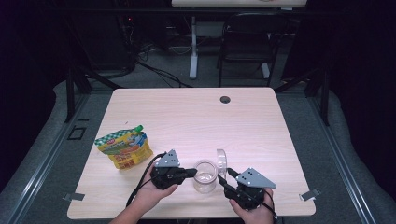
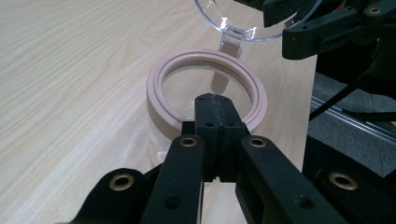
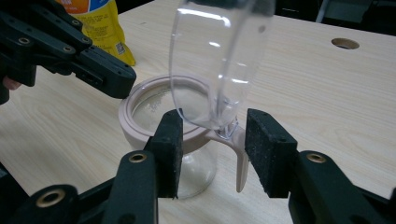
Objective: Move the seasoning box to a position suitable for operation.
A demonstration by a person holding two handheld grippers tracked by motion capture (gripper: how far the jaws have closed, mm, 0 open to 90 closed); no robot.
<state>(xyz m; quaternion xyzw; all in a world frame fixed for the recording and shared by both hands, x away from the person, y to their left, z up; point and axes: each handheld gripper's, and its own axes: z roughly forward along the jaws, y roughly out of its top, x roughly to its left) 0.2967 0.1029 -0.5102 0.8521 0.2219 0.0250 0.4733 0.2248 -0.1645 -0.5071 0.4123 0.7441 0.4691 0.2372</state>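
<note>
A clear glass jar (image 1: 205, 176) with a pale pink collar stands near the front edge of the worktop (image 1: 196, 116), between the two tools; its hinged clear lid (image 1: 221, 159) is swung up and stands on edge at the jar's right side. The left tool (image 1: 191, 172) has its jaws pressed together with nothing between them, the tips resting at the near rim of the collar, where their black mass hides that part of the rim; whether they touch it is hard to tell. The right tool (image 1: 225, 179) stands wide apart, its pads flanking the hinge and pink clasp tab without pressing; the lid's top is cut off in its own view. A yellow-and-green spouted pouch (image 1: 124, 147) lies well to the left, its print too small to read.
</note>
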